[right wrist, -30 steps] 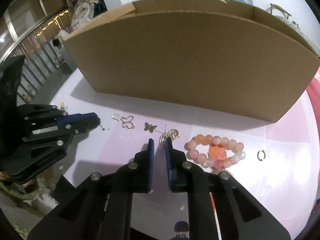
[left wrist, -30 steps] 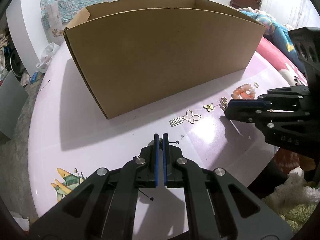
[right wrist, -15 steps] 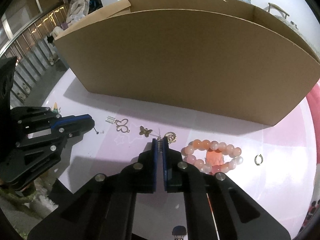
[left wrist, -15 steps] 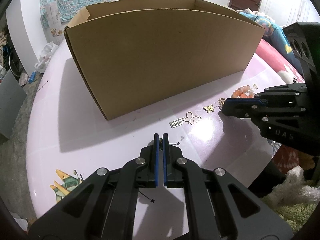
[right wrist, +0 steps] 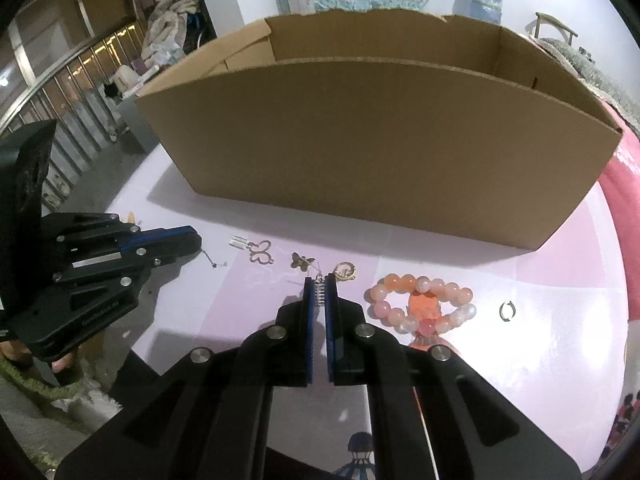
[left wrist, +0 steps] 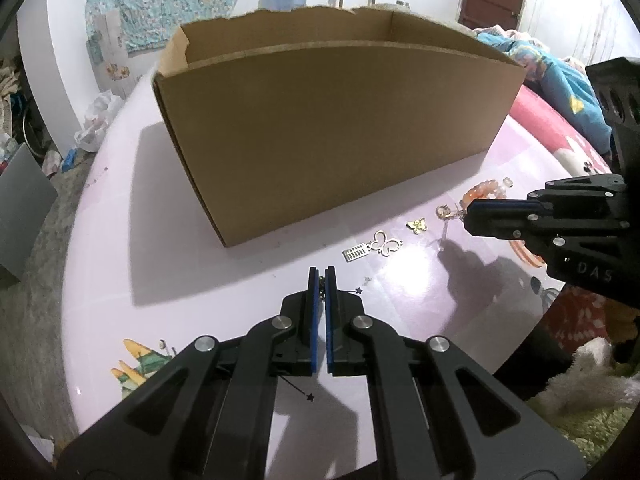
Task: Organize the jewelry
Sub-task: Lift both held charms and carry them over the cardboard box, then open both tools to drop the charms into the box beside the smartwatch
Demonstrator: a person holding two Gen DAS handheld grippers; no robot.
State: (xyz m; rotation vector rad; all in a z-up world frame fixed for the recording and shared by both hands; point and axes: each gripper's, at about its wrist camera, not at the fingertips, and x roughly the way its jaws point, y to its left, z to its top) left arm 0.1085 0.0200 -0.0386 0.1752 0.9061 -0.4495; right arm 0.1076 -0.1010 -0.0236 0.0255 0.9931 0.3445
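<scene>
Right wrist view showed the right gripper (right wrist: 319, 285) clamped on a small silver charm (right wrist: 319, 289) and the left gripper (left wrist: 319, 283) pinched on a dark trinket (left wrist: 321, 280), so both likely needed lifting over the cardboard box (right wrist: 376, 152) rim next

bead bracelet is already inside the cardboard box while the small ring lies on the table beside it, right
Not quite. The bead bracelet is not inside the cardboard box; it lies on the pink table in front of the box, as the right wrist view shows. The small ring does lie on the table beside it.
</scene>
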